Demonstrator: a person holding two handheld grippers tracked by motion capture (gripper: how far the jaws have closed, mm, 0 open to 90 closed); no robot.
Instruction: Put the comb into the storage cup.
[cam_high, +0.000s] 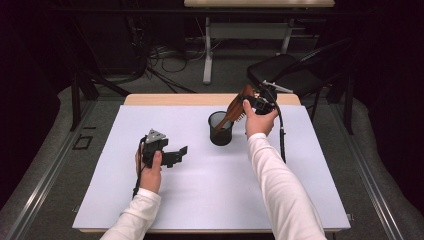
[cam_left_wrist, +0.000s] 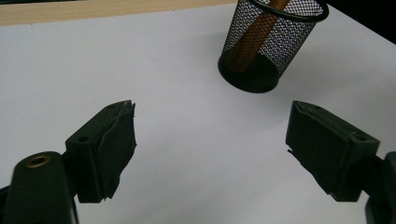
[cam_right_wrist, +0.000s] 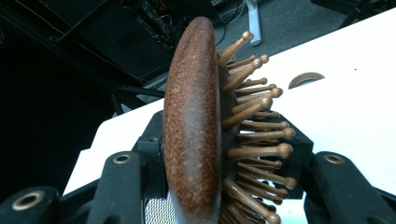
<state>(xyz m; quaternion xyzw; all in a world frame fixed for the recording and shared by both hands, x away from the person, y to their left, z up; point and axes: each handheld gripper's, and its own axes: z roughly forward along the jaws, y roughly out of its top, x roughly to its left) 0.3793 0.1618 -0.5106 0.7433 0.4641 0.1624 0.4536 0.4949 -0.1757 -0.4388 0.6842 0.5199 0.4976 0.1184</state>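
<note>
High view, left to right: left claw (cam_high: 175, 155) low over white table (cam_high: 200, 190), jaws spread wide, nothing between them. Black mesh pen cup (cam_high: 220, 128) upright mid-table. Wooden paddle hairbrush (cam_high: 236, 107) slants handle-down into cup, head up at right claw (cam_high: 252, 102). Right claw clamped across brush head, one pad on wooden back, other among bristle pins. Judgement: brush light, stiff; smooth back could slip, pins bend under pressure. Firmer hold likely across head edges or handle.

My right gripper (cam_high: 254, 103) holds the hairbrush (cam_high: 235, 108), handle in the mesh cup (cam_high: 220, 128) mid-table; my left gripper (cam_high: 172, 155) sits left, nearer.
</note>
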